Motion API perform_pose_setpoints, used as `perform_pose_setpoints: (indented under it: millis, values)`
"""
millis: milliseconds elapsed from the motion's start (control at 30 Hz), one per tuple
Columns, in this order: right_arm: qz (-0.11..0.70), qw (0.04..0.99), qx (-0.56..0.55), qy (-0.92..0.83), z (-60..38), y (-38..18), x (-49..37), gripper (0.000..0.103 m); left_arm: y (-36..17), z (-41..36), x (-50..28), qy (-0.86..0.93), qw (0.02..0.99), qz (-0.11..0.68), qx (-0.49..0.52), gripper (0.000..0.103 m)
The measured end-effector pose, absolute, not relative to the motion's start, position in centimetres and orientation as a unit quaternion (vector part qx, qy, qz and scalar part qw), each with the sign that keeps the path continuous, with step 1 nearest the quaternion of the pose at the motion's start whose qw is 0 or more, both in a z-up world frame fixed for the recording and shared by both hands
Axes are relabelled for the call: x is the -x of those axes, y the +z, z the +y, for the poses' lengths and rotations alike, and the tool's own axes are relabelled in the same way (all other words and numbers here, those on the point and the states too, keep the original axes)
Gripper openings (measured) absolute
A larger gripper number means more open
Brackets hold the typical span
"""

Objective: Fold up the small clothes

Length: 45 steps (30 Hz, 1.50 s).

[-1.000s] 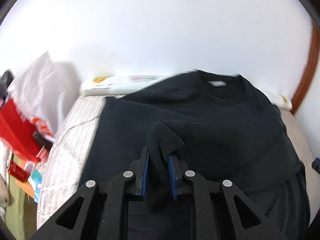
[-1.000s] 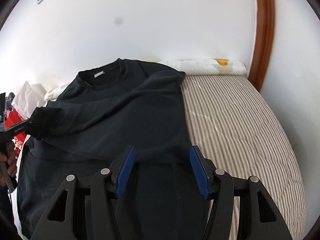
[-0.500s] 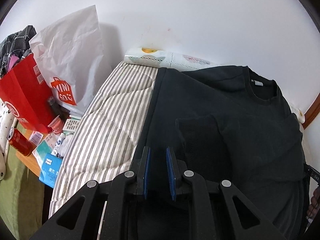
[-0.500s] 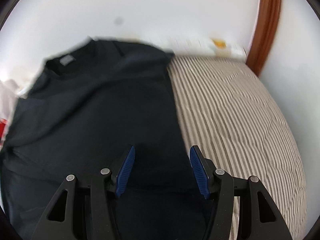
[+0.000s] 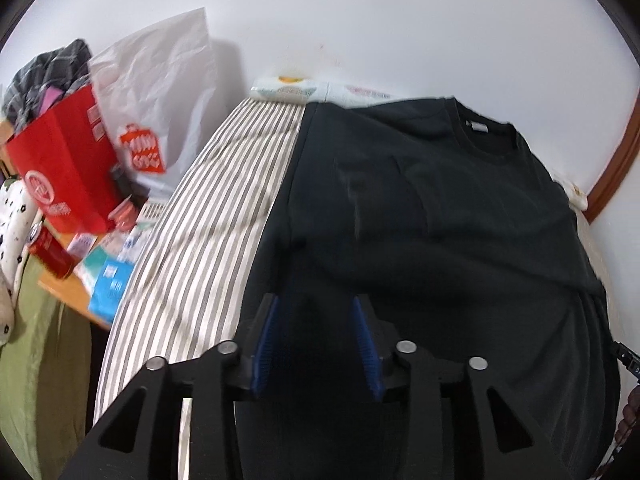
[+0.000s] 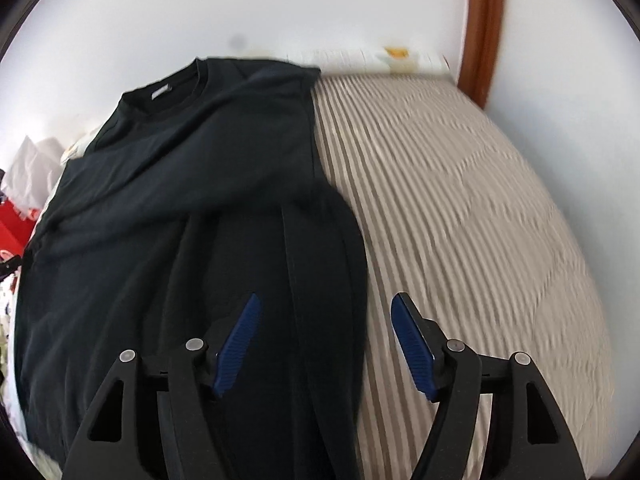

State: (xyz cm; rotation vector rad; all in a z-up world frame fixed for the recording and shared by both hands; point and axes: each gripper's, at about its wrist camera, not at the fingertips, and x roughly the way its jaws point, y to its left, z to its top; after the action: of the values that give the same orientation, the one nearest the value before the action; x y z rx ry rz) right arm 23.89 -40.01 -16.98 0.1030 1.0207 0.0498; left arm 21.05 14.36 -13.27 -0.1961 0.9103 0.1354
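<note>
We hold both claws spread above a black shirt (image 5: 460, 208) on the striped bed (image 6: 460, 200), left claw (image 5: 318, 344) and right claw (image 6: 326, 344) just widened, gripping nothing; neckline at twelve o'clock.

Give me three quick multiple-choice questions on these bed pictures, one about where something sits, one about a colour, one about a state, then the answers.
1. Where does the red bag stand?
A. on the bed
B. beside the bed, next to the white bag
C. on the shirt

2. What colour is the shirt?
A. black
B. white
C. red

3. How does the right gripper stand?
A. shut on a sleeve
B. open, holding nothing
C. shut on the bedcover

Answers: 1 B, it stands off the striped cover's edge. 2 A, dark all over. 3 B, its blue pads stand wide apart above the shirt's edge.
</note>
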Motion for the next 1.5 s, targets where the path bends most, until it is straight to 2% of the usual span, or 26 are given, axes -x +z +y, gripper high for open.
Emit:
perform_pose_setpoints:
  millis: [133,200,367,500,633,667,733,767,833,900,1000,1500]
  values:
    - [0.493,0.865,-0.080,0.037,-40.8,-18.0,-20.9,0.068,-14.1,14.3,-17.1,0.072,0.886,0.448,0.092,0.043]
    - [0.491,0.866,-0.087,0.046,-40.6,-18.1,-19.6,0.068,-14.5,14.3,-14.9,0.069,0.885,0.452,0.091,0.054]
    - [0.482,0.870,-0.075,0.071,-38.9,-18.2,-16.7,0.066,-15.4,14.0,-10.6,0.070,0.884,0.454,0.084,0.054]
    - [0.471,0.878,-0.050,0.070,-37.9,-18.2,-15.3,0.054,-16.4,13.5,-8.3,0.061,0.886,0.451,0.086,0.054]
    - [0.459,0.884,-0.055,0.067,-37.4,-18.3,-14.9,0.049,-16.5,12.2,-7.2,0.054,0.887,0.452,0.085,0.054]
    - [0.457,0.886,-0.046,0.068,-37.1,-18.3,-14.8,0.043,-16.5,11.7,-7.0,0.058,0.887,0.453,0.071,0.054]
    - [0.452,0.888,-0.036,0.077,-36.7,-18.3,-14.4,0.023,-16.8,10.6,-6.3,0.059,0.891,0.448,0.044,0.054]
    - [0.449,0.889,-0.039,0.080,-36.9,-18.1,-14.2,0.013,-16.8,10.4,-6.0,0.059,0.892,0.446,0.042,0.052]
    - [0.447,0.890,-0.051,0.077,-37.7,-17.9,-13.8,0.011,-16.7,10.1,-5.5,0.053,0.893,0.445,0.044,0.040]
    - [0.440,0.893,-0.070,0.071,-39.0,-17.5,-13.3,0.010,-16.4,9.9,-5.1,0.047,0.892,0.447,0.049,0.009]
    - [0.430,0.893,-0.103,0.085,-40.9,-16.4,-12.6,0.009,-15.9,10.1,-4.7,0.050,0.893,0.443,0.057,0.008]
    - [0.365,0.917,-0.119,0.107,-43.7,-10.3,-8.2,0.009,-8.5,10.0,-1.4,-0.008,0.929,0.359,0.088,0.008]
